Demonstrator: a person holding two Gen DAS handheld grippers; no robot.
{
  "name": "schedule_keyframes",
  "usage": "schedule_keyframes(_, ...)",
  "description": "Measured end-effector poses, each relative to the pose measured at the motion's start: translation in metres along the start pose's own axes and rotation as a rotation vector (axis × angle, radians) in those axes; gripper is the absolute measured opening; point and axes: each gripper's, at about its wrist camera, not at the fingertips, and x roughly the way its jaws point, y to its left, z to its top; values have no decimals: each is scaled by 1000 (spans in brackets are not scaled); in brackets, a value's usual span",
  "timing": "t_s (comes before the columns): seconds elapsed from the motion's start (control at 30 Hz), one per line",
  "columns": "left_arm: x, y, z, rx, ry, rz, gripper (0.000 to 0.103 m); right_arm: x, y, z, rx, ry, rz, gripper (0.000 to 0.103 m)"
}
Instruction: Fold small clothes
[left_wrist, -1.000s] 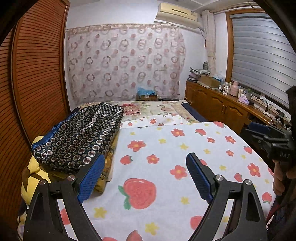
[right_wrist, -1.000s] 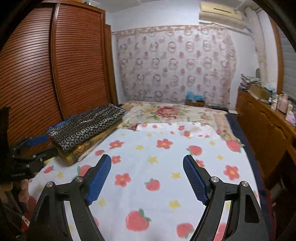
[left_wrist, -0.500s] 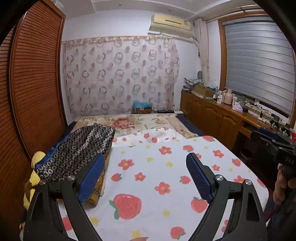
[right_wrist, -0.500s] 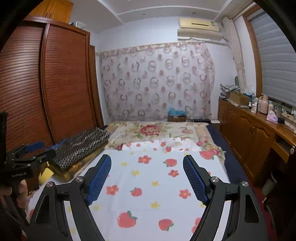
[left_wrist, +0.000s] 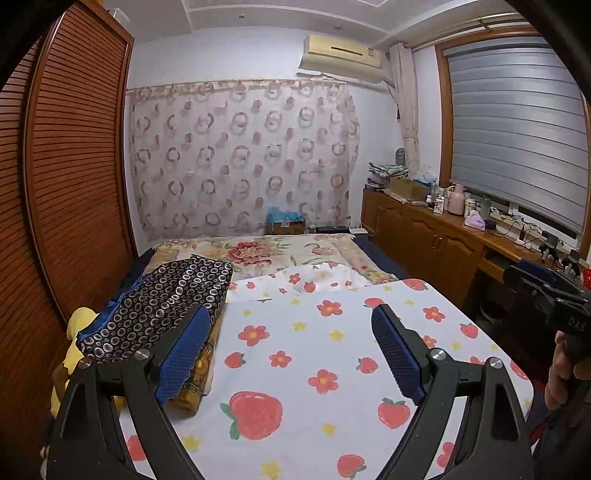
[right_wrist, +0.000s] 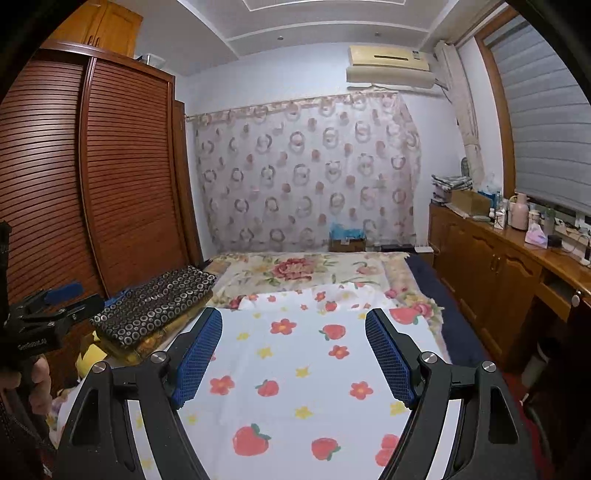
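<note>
Both grippers have lifted and tilted up since a second ago, so more wall and ceiling show. The left gripper (left_wrist: 288, 354) and right gripper (right_wrist: 293, 354) hang released, jaws wide, gripping nothing, above the strawberry-print sheet (left_wrist: 332, 369). Folded clothes (left_wrist: 159, 306) sit stacked at its left edge; probably that garment is finished.

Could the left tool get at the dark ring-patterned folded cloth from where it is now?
Probably yes: the left tool is open and empty, and the dark ring-patterned cloth lies atop the pile just ahead, with nothing between.
</note>
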Motion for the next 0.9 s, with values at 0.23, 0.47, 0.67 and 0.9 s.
schedule_keyframes(0.23, 0, 1, 0, -1, 0, 2, 90, 0, -4, 1, 0, 0, 0, 81)
schedule_keyframes(0.47, 0, 2, -1, 0, -1, 4, 90, 1, -7, 3, 0, 4, 2, 82)
schedule_keyframes(0.67, 0, 3, -2, -1, -1, 3, 90, 1, -9, 3, 0, 5, 4, 82)
schedule_keyframes(0.9, 0, 4, -2, -2, -1, 4, 90, 1, -10, 3, 0, 5, 4, 81)
